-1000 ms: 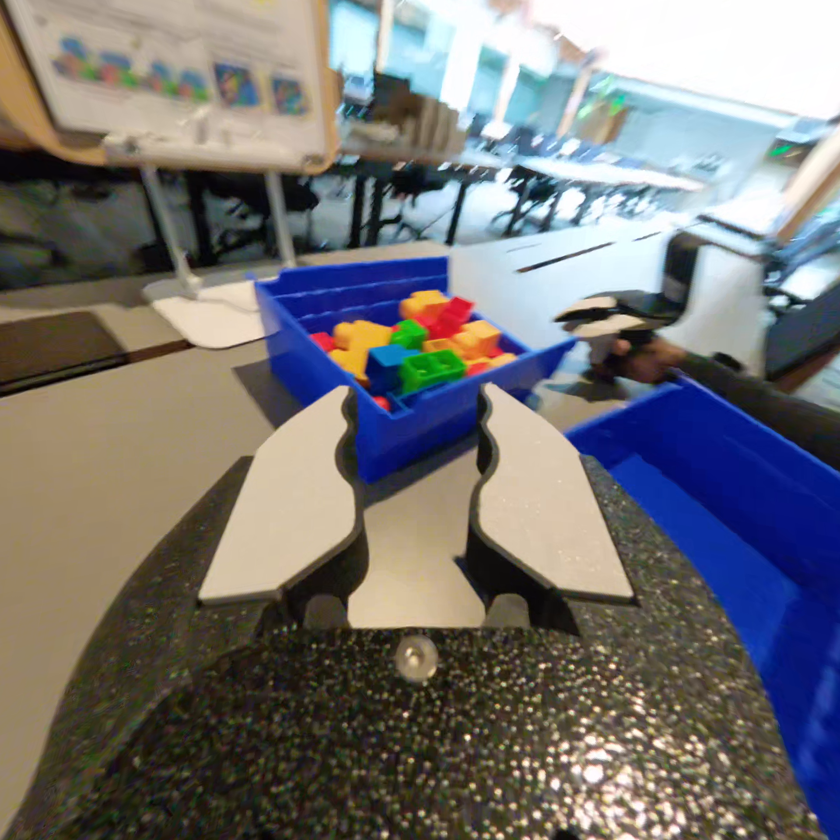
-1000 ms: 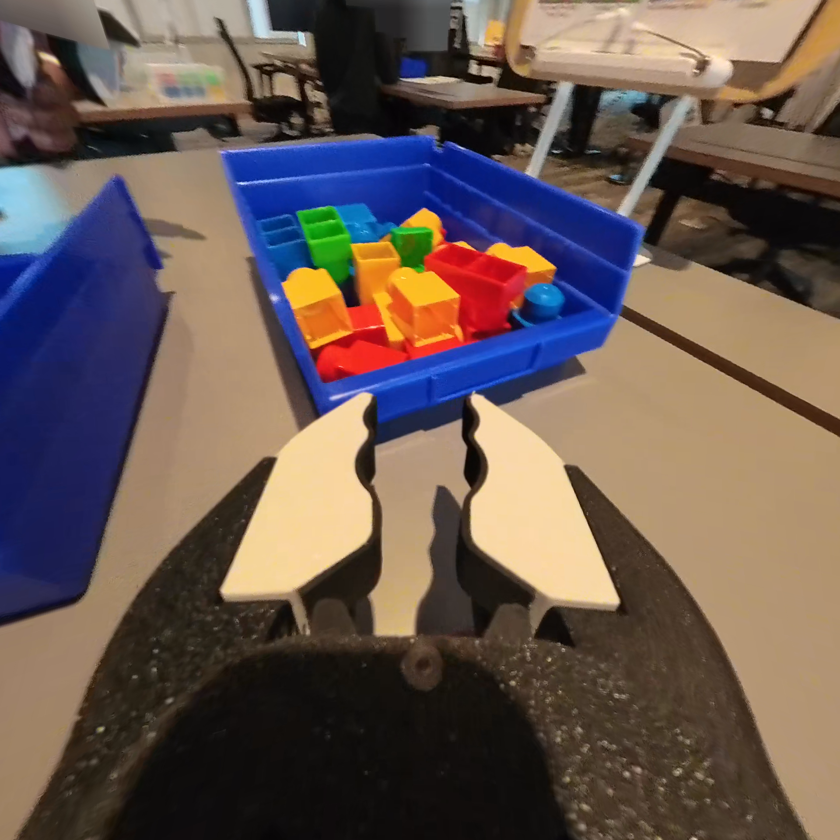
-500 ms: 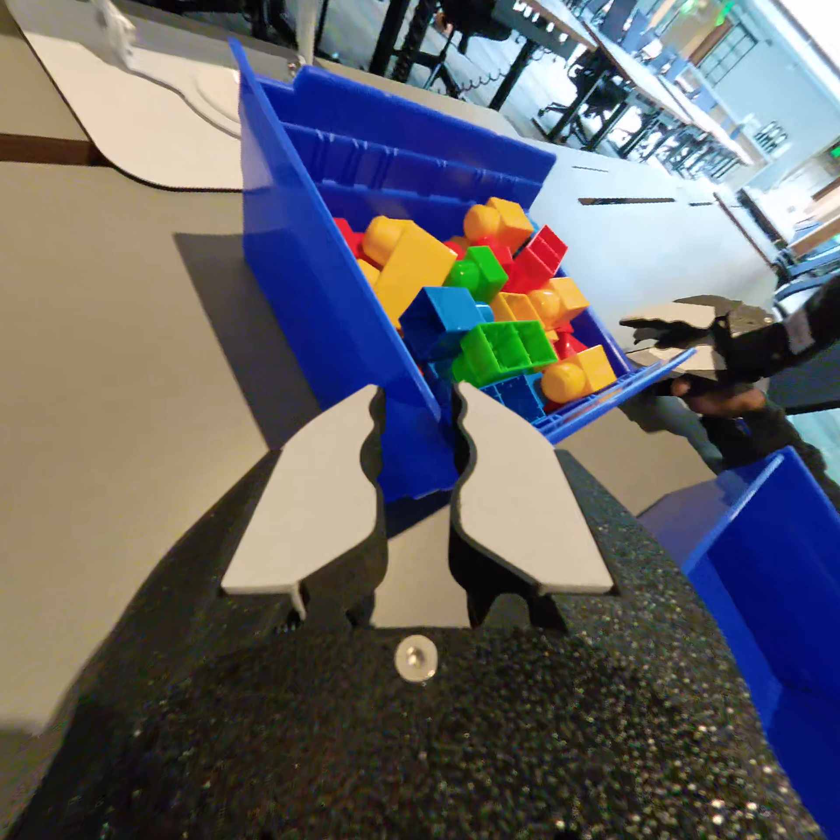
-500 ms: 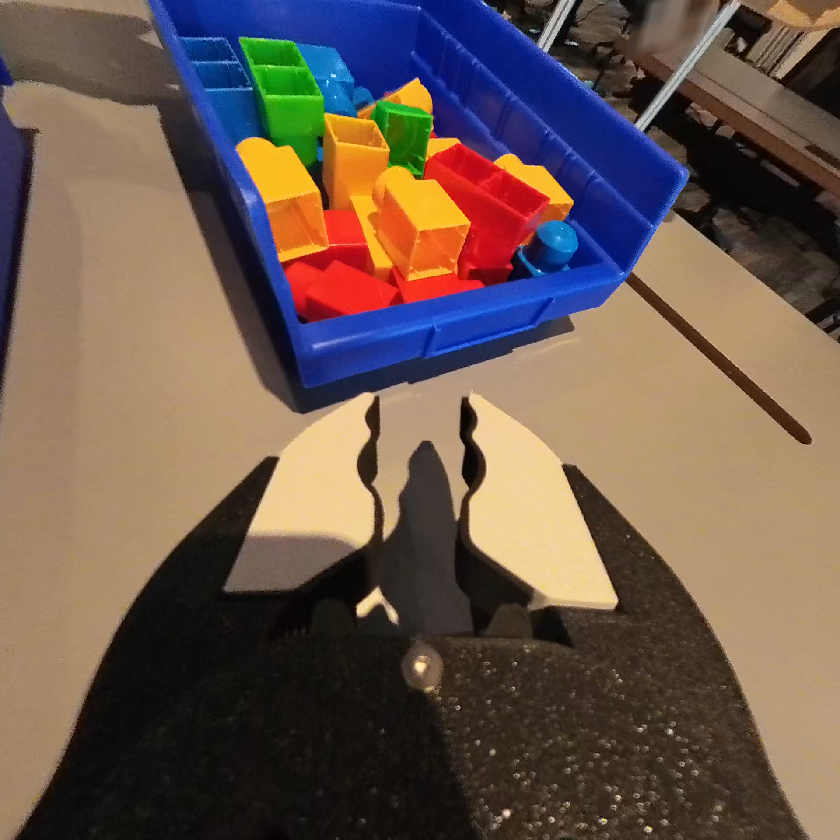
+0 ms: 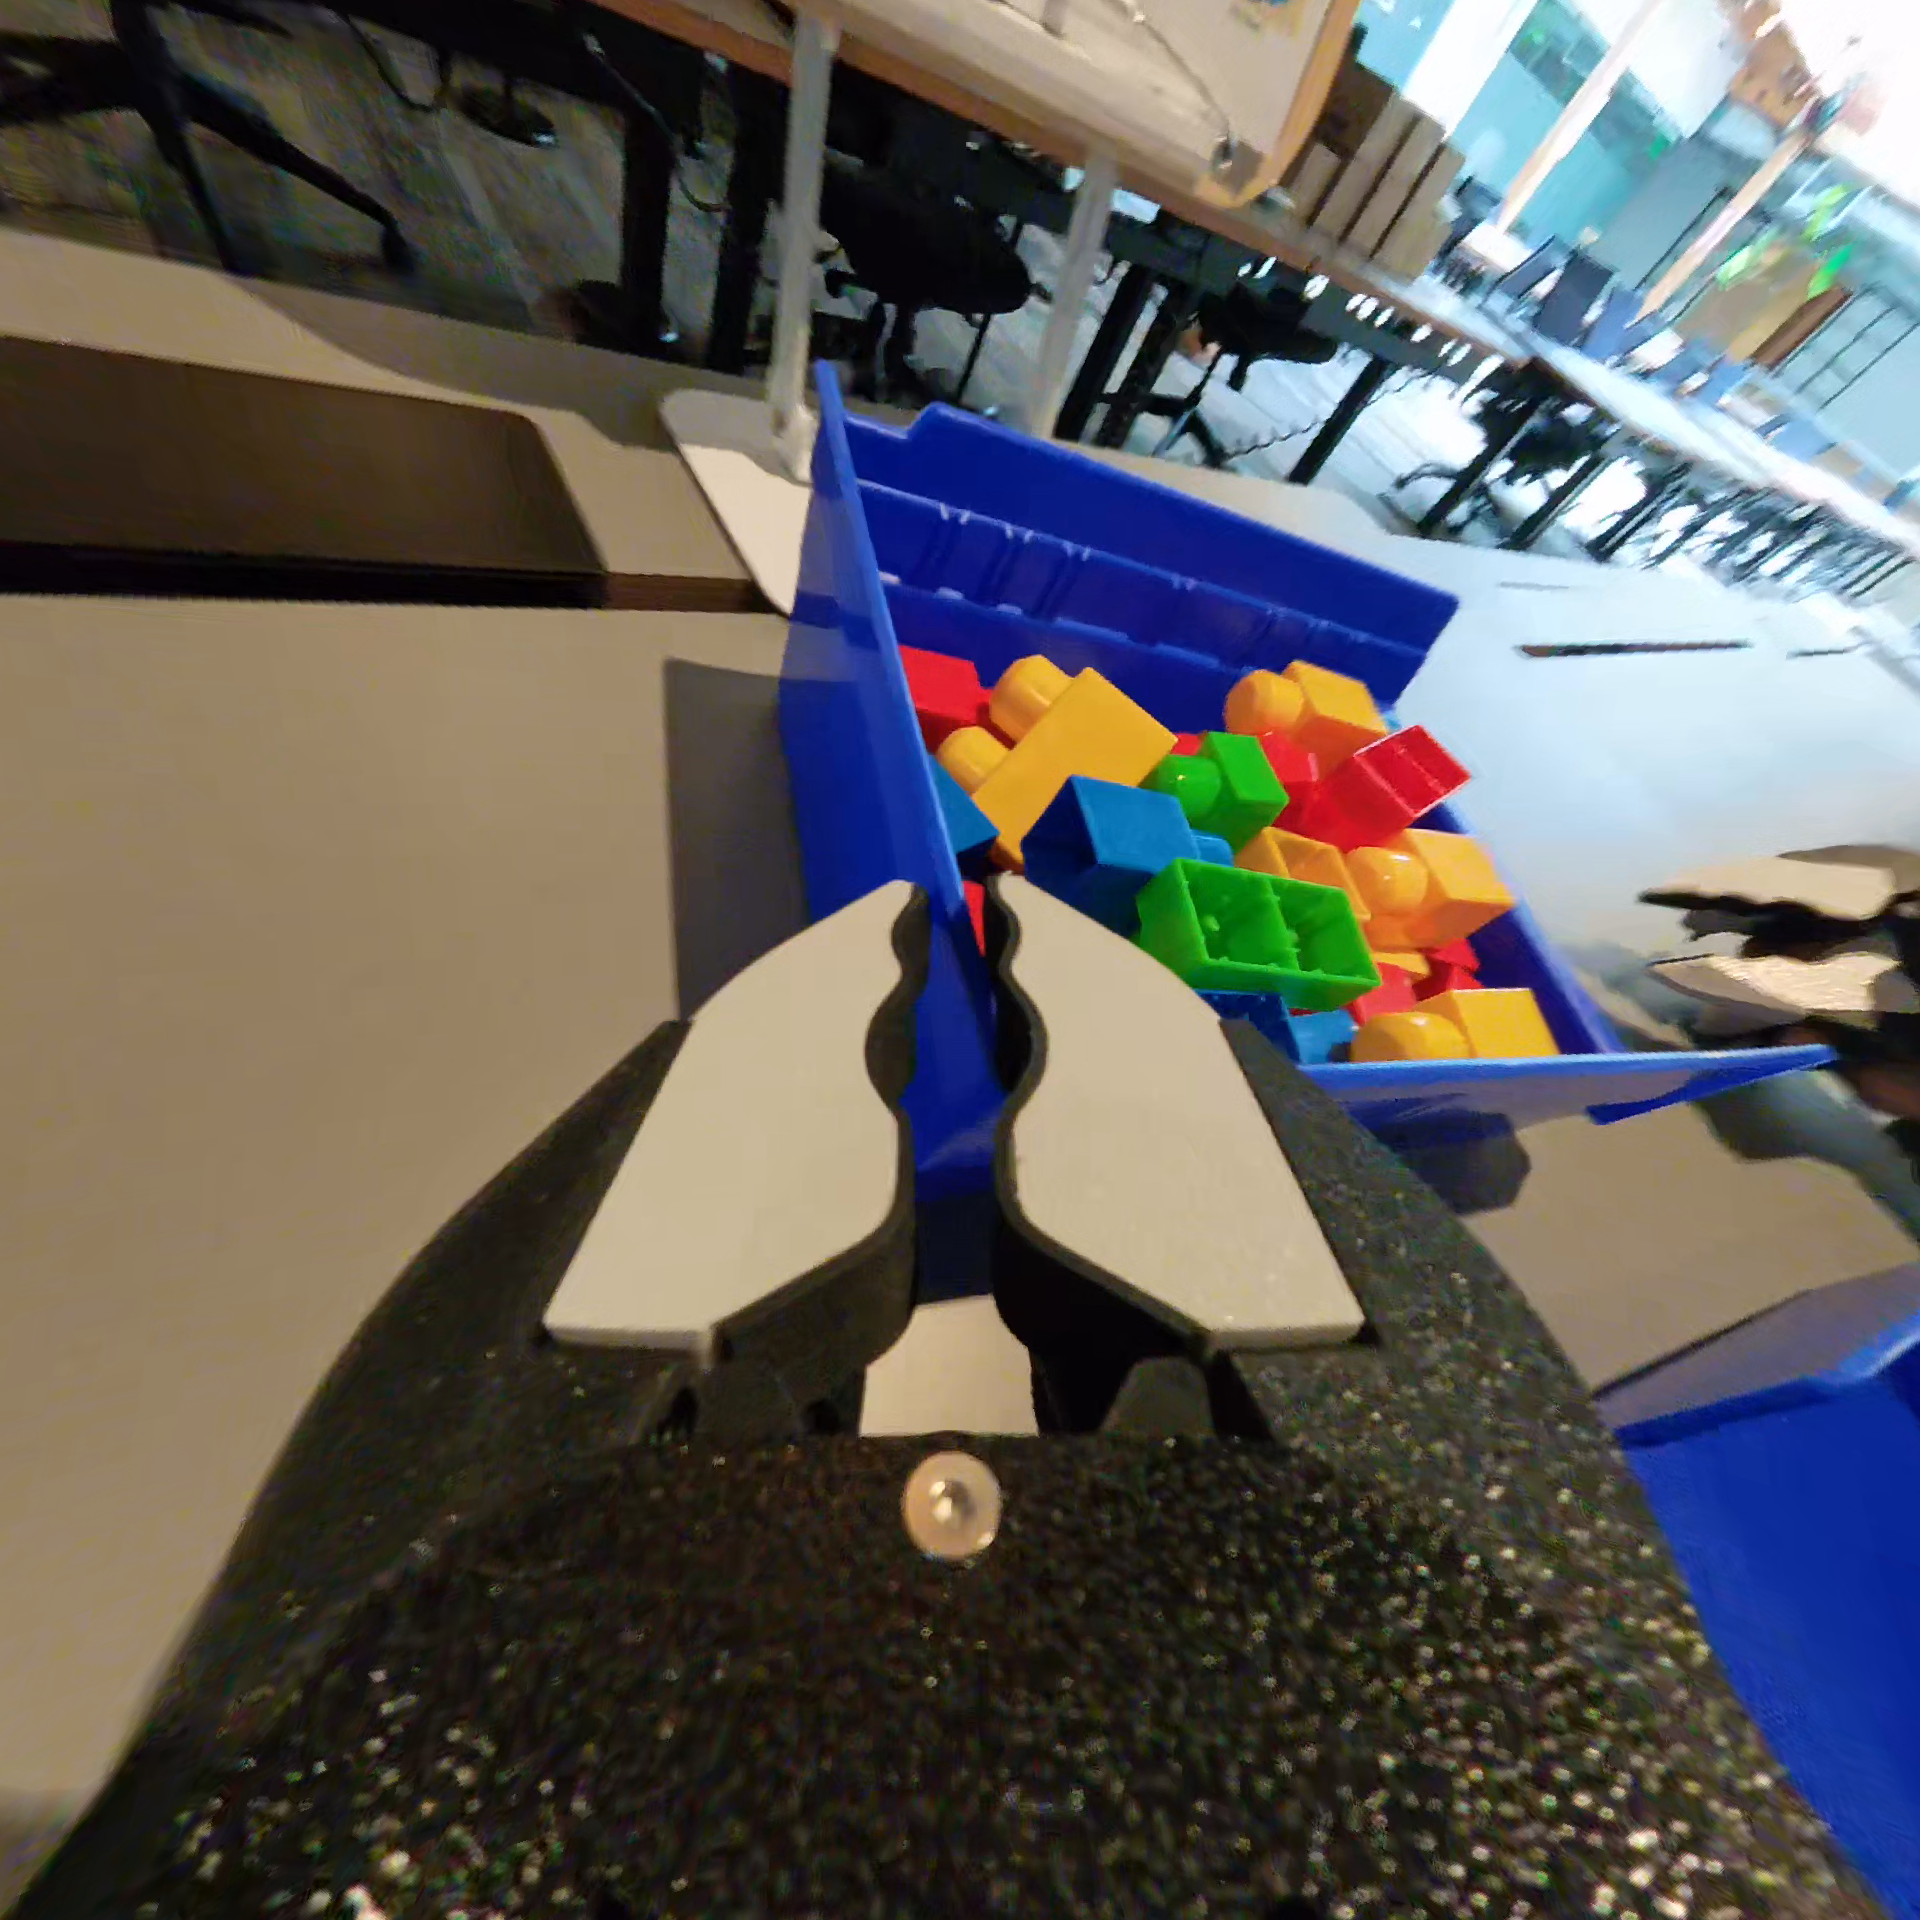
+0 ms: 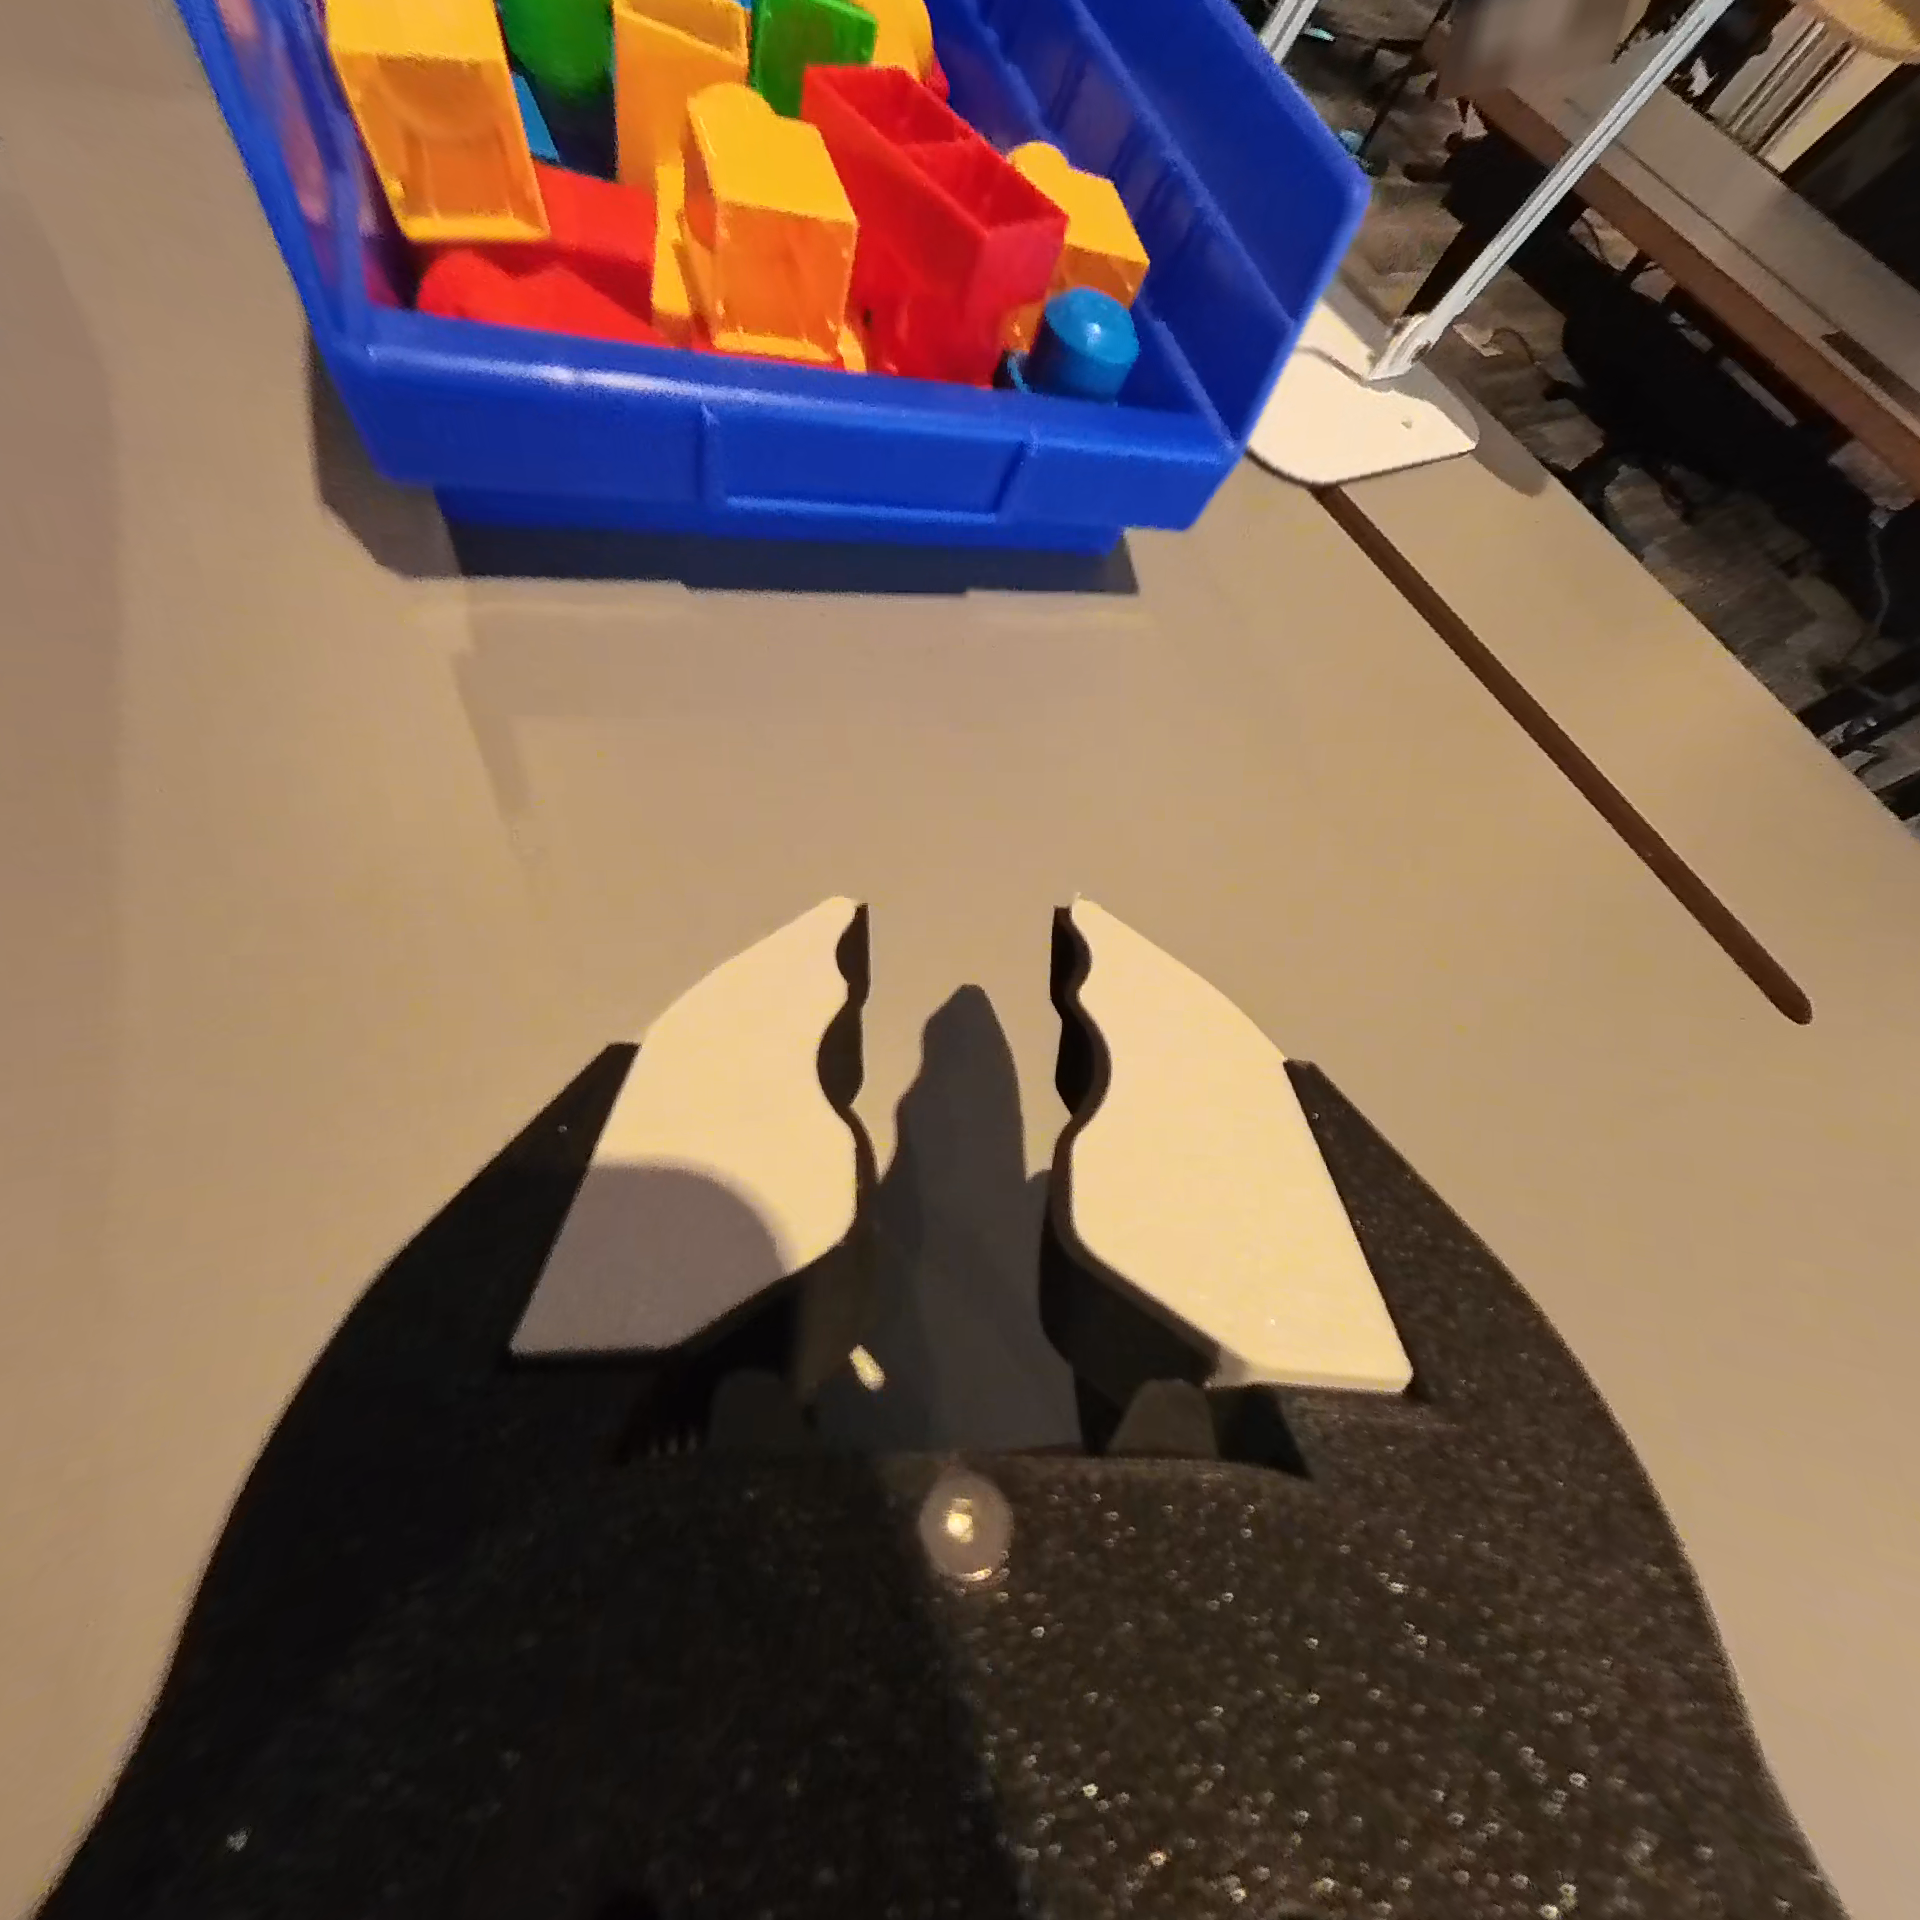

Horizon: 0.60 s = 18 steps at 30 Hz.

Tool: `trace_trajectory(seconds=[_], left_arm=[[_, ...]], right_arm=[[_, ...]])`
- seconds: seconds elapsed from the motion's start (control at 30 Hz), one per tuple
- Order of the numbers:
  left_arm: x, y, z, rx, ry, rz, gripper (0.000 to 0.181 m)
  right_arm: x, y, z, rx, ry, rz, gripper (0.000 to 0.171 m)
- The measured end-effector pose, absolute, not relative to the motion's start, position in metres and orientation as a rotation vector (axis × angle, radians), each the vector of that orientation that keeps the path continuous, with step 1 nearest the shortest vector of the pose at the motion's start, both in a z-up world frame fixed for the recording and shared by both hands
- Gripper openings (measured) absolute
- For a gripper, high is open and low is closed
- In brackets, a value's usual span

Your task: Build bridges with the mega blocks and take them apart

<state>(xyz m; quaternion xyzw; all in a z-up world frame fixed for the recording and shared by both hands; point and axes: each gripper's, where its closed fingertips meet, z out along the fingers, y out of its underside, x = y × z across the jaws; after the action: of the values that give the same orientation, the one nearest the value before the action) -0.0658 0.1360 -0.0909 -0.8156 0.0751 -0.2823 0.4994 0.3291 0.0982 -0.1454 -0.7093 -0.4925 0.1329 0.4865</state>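
A blue bin (image 5: 852,748) on the grey table holds several mega blocks, red, yellow, green (image 5: 1257,935) and blue. My left gripper (image 5: 954,909) straddles the bin's near side wall, one finger outside and one inside, shut on the wall. In the right wrist view the same bin (image 6: 790,457) sits ahead with its blocks (image 6: 769,229) piled inside. My right gripper (image 6: 961,909) is open and empty over bare table, a short way back from the bin's front lip. It also shows in the left wrist view (image 5: 1787,935), by the bin's far corner.
A second blue bin (image 5: 1787,1558) stands at the lower right of the left wrist view. A white stand base (image 6: 1361,426) lies just behind the block bin. A dark seam (image 6: 1558,748) runs across the table on the right.
My left gripper has moved forward onto the bin's side wall and its fingers have closed on it. My right gripper has drawn back from the bin and stays open.
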Motion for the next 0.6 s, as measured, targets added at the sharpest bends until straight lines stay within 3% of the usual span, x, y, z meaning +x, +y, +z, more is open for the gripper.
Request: trace_trajectory(seconds=[0.03,0.4,0.5,0.6], left_arm=[[-0.075,0.136,-0.091,-1.984,0.193,-0.636,0.008],[-0.194,0.125,-0.071,-1.943,0.059,-0.042,0.008],[-0.154,0.112,-0.016,-1.691,0.243,-0.148,0.024],[-0.049,0.070,0.019,-1.467,0.724,-0.475,0.024]], right_arm=[[0.329,0.098,-0.146,-1.726,-1.201,0.320,0.033],[0.328,0.098,-0.149,-1.732,-1.227,0.284,0.033],[0.328,0.098,-0.151,-1.735,-1.234,0.275,0.033],[0.328,0.098,-0.152,-1.739,-1.238,0.268,0.033]])
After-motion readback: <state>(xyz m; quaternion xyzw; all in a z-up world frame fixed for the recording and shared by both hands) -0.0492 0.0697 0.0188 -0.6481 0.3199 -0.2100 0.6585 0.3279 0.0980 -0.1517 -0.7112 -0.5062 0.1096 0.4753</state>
